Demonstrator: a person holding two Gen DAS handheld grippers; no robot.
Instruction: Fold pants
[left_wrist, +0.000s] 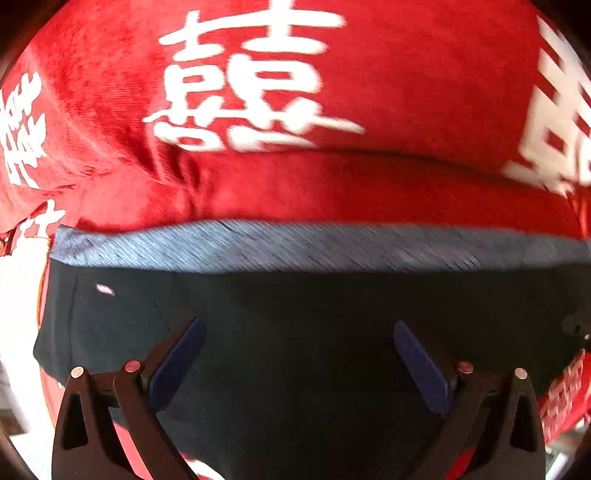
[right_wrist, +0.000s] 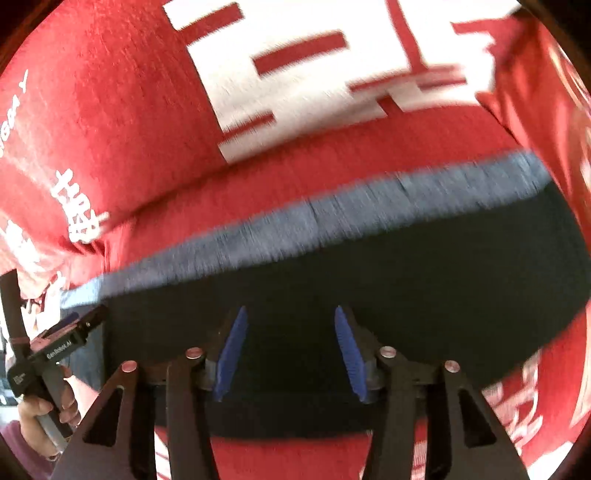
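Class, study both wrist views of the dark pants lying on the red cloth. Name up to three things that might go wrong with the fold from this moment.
1. Both the left gripper and right gripper are open over the dark pants, holding nothing; closing now might pinch only the top layer.
2. The red cloth beneath is soft and creased, so a low grasp could catch it too.
3. Both views are motion-blurred, which suggests fast movement; aim may slip.

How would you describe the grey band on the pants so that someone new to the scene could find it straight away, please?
Start from the big red cloth with white characters that covers the surface. On it lie the dark pants, just ahead of both open grippers. The grey band is the pale heathered strip along the pants' far edge, the only grey between red cloth and near-black fabric.
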